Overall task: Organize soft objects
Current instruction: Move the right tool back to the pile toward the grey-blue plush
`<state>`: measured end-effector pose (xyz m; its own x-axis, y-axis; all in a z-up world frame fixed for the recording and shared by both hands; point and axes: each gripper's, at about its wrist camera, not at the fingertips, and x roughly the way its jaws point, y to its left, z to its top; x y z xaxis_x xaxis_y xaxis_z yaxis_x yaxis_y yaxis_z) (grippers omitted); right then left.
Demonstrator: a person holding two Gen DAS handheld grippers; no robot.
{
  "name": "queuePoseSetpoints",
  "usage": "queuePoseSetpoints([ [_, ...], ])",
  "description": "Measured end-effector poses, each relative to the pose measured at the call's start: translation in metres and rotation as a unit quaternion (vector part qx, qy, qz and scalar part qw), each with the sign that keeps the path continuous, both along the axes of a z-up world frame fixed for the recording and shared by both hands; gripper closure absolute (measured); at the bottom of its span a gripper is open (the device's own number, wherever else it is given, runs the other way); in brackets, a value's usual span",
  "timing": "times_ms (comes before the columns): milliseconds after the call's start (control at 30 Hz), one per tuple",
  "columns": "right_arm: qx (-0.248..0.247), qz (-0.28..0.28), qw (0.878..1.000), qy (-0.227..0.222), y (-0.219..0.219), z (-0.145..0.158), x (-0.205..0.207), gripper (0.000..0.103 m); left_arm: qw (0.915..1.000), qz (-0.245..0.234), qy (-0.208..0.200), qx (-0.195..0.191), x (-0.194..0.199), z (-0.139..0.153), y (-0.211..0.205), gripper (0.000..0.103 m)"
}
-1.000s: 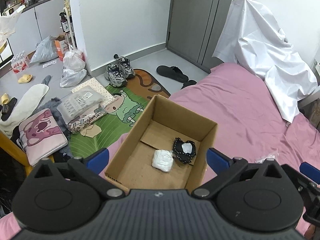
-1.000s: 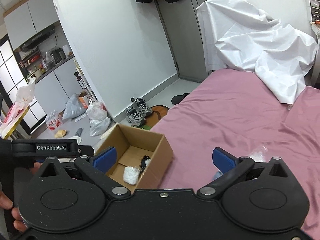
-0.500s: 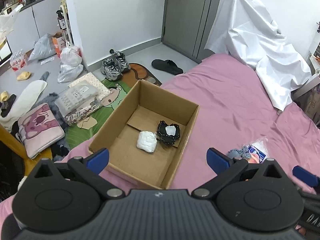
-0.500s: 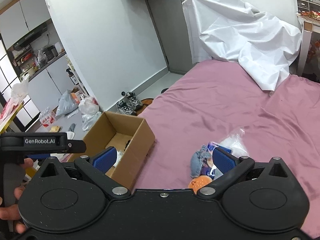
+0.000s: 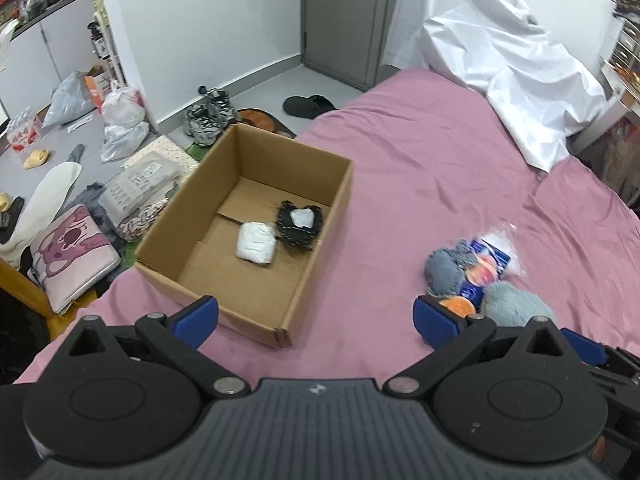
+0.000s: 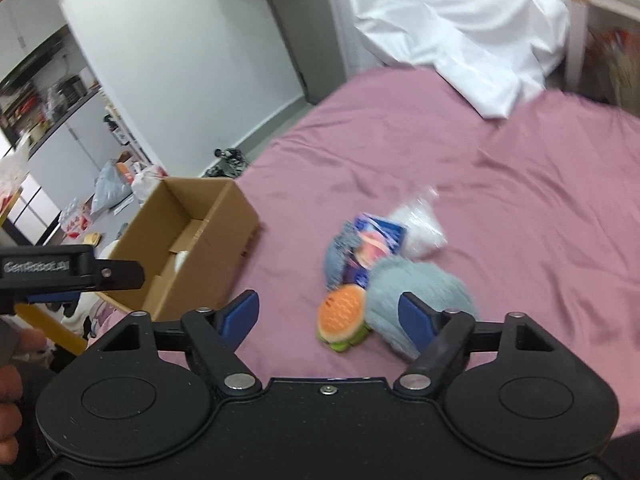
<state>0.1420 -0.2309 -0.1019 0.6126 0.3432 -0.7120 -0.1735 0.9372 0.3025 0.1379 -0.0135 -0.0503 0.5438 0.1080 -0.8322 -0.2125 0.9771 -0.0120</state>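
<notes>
Box (image 5: 256, 240): sat on bed (image 5: 440, 168), left side.
In box: roll (image 5: 256, 244) left of pouch (image 5: 298, 224), touching.
Toy pile (image 6: 376, 272): on bed, right of box, apart.

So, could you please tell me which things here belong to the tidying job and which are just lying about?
Job:
- cardboard box
- white bundle
- black item
- burger toy
- grey plush
- blue packet

Lying about:
- sneakers
- white sheet
- pink cushion

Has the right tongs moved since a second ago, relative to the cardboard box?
Yes. The right tongs swung rightward, away from the cardboard box, and now face the burger toy on the bed.
</notes>
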Motion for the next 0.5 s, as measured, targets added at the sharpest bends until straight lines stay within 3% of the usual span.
queuePoseSetpoints([
  [200, 0.026, -0.014, 0.999, 0.041, -0.017, -0.019, 0.008, 0.045, 0.9999, -0.006, 0.007, 0.004, 0.002, -0.01, -0.02, 0.0],
  [500, 0.053, -0.039, 0.994, 0.085, -0.033, -0.04, 0.016, 0.057, 0.9998, -0.011, 0.013, -0.009, 0.007, -0.027, -0.046, 0.001],
])
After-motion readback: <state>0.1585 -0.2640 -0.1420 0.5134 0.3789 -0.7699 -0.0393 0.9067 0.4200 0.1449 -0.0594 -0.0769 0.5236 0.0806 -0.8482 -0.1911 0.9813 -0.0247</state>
